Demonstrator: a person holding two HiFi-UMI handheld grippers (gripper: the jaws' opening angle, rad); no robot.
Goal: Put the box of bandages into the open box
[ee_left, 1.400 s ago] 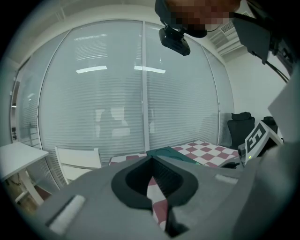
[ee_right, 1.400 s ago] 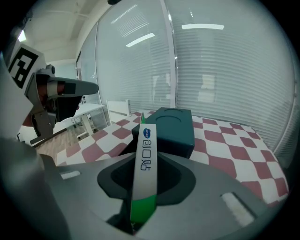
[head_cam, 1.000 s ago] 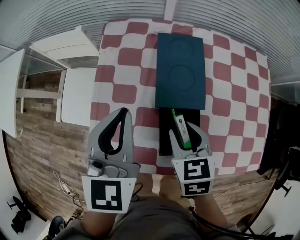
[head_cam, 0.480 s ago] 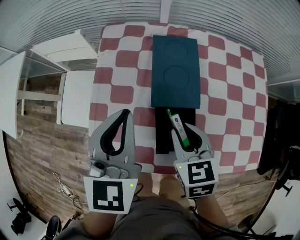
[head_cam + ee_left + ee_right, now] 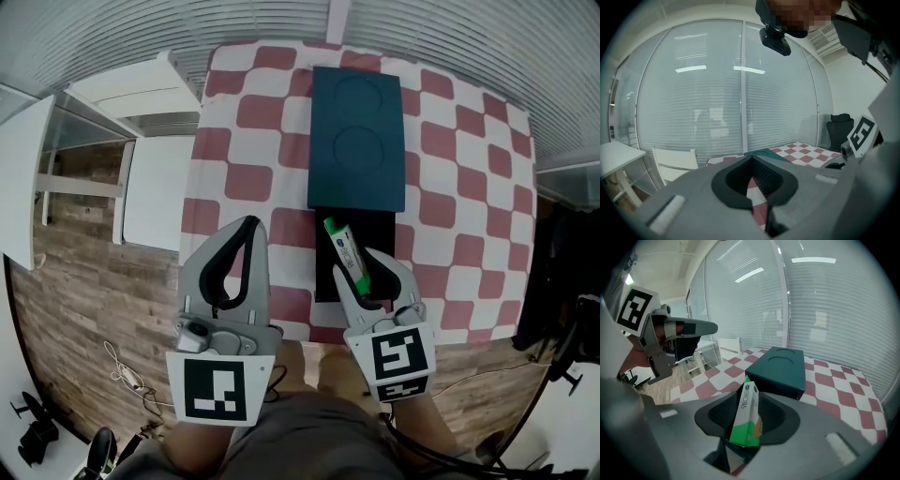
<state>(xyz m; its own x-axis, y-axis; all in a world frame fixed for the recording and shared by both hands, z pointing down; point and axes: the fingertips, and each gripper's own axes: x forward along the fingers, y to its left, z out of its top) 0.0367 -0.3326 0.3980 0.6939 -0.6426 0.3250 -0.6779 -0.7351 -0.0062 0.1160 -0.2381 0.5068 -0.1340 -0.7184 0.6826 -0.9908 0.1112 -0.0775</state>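
A green and white box of bandages [image 5: 345,251] stands tilted between the jaws of my right gripper [image 5: 367,272], which is shut on its lower end. It hangs over the open black box [image 5: 386,230] near the table's front edge. A dark teal box [image 5: 356,141] with two pressed circles lies just beyond the black one. In the right gripper view the box of bandages [image 5: 749,418] leans left in my right gripper [image 5: 747,430], with the teal box [image 5: 780,369] behind. My left gripper [image 5: 247,228] is shut and empty, left of the open box.
A red and white checked cloth [image 5: 244,141] covers the table. A white chair [image 5: 141,103] stands off the table's left side on a wooden floor [image 5: 84,281]. Cables [image 5: 127,370] lie on the floor. A black office chair [image 5: 840,125] stands far right.
The far end of the box of bandages has swung a little to the left, and the right gripper has shifted slightly right. The left gripper has stayed put.
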